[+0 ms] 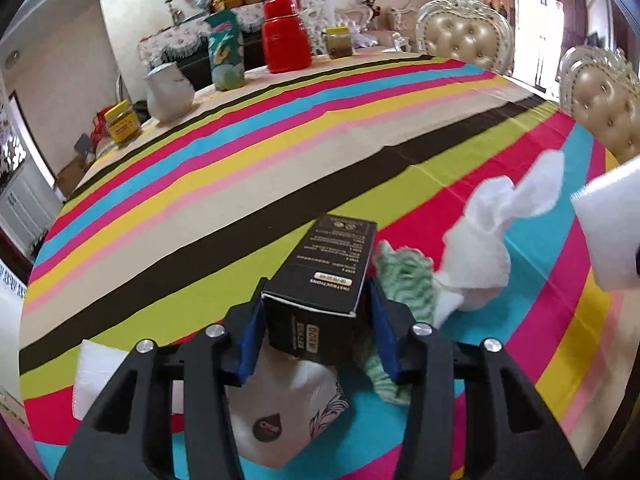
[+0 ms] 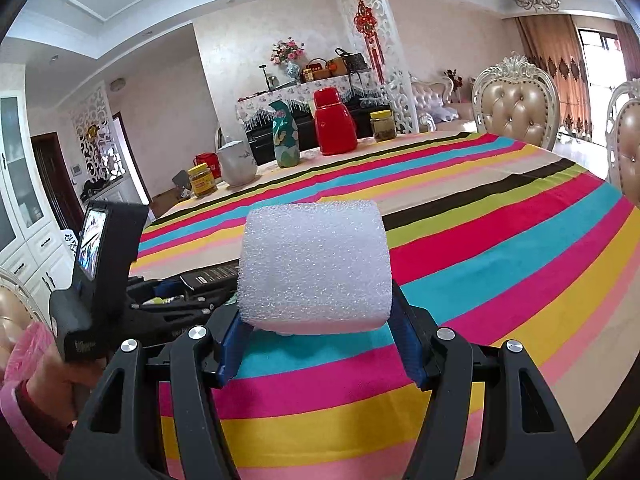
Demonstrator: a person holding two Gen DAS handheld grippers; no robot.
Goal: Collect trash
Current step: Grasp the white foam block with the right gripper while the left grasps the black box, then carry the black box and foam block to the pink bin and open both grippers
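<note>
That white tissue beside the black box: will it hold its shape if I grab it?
Probably not. The tissue is crumpled and twisted, so likely floppy and very light. It should compress between the fingers and may trail loose ends.

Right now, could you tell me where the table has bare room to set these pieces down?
The striped tablecloth lies bare between the black box and the far red thermos. It is crowded near the left gripper: crumpled tissue, green-striped wrapper, white packet.

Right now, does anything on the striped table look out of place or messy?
Yes. Loose trash lies near the left claw, which is shut on a black box: a crumpled white tissue, a green-and-white wrapper and a flat white packet under the box. The right claw holds a white foam block.
</note>
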